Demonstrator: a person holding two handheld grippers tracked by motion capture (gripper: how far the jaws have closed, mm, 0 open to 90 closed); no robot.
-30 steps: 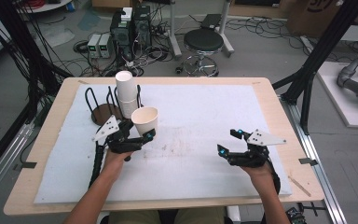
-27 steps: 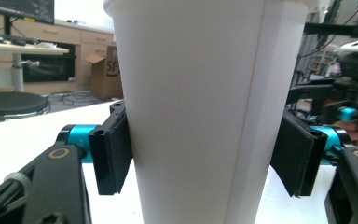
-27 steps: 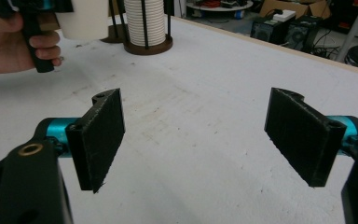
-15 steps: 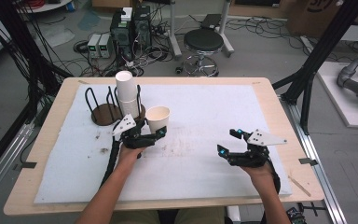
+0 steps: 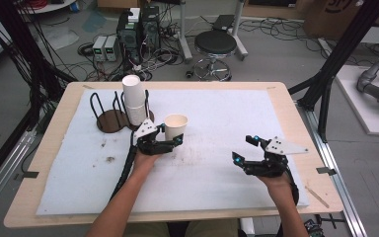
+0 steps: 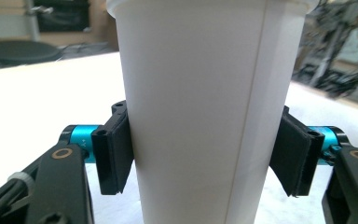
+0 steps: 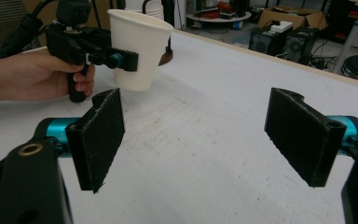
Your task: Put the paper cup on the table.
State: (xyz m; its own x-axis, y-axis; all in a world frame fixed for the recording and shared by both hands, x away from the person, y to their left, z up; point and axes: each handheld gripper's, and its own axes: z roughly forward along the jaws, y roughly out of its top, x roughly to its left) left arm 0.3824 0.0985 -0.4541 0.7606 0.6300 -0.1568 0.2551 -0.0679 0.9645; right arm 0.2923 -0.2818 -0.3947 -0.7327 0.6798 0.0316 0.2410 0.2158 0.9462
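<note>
Carrying the paper cup [image 5: 175, 127], the left gripper [image 5: 170, 141] is travelling toward three o'clock across the white mat [image 5: 217, 118], away from the cup stack [image 5: 134, 99] and the wire rack [image 5: 111, 114] where it stood a second ago; the right gripper [image 5: 246, 150] is keeping its place near five o'clock of the mat. Left jaws have just been closing, and in the left gripper view the black pads [image 6: 114, 151] are pressing the cup's wall from nine and three o'clock, low on its body, the cup upright between them and its rim above. In the right gripper view the cup is hanging clear of the mat at eleven o'clock, with the person's hand [image 7: 42, 74] behind it. Right jaws are standing spread wide with nothing between them.

By my reading, the person is in the carrying step, one cup pulled off the stack and heading for the mat's middle. Next move calls for a level descent and a gentle release, since thin paper is buckling easily under a hard squeeze.
</note>
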